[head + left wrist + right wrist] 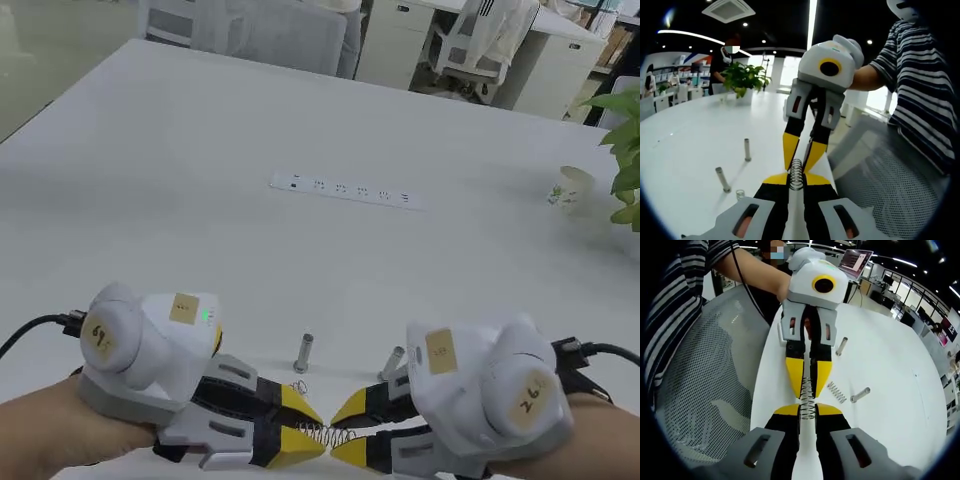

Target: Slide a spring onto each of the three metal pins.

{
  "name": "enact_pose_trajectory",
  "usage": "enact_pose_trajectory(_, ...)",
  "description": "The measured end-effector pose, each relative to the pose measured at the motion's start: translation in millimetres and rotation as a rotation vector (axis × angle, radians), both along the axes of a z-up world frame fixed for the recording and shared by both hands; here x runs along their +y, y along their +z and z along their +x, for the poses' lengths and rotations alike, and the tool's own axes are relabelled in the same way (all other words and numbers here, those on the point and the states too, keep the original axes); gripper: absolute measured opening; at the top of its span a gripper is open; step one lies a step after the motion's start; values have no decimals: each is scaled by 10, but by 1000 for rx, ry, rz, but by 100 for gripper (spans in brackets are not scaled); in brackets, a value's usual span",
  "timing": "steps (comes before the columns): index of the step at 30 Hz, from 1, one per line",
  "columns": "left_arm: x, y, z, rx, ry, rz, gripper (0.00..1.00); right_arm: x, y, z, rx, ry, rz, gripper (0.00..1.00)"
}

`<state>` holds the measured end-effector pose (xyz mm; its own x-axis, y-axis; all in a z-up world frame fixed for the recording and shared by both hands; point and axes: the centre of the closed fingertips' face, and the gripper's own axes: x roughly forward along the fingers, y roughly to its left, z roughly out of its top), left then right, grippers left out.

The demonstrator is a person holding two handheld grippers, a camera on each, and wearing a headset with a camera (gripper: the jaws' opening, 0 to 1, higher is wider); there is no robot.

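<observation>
The left tool (312, 430) and the right tool (342, 433) are facing each other tip to tip, each with its jaws closing tight on an end of one spring (328, 434). The left hand (40, 432) and right hand (612, 440) are gripping the tool bodies from behind.

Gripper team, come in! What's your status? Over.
One spring clamped between left gripper and right gripper. Two pins bare. A loose spring beside them.

spring (325, 435): horizontal, pinched at both ends | metal pin (303, 352): upright, 12 o'clock | second pin (391, 362): 1 o'clock | loose spring (836, 391): lying flat
</observation>
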<state>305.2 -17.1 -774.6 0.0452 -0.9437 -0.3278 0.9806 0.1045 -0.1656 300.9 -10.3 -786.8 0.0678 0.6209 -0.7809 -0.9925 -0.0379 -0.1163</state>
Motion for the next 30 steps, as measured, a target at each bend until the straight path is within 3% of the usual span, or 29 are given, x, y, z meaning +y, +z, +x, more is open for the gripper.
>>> enact_pose_trajectory(13, 13, 12, -31, 5, -8, 1, 2, -86, -33, -22, 38, -32, 15, 11)
enact_pose_trajectory(19, 1, 23, -49, 7, -15, -1, 2, -89, -51, -30, 41, -33, 24, 8)
enact_pose_trajectory(30, 31, 8, -28, 17, -7, 4, 2, -84, 63, 1, -5, -11, 43, 7)
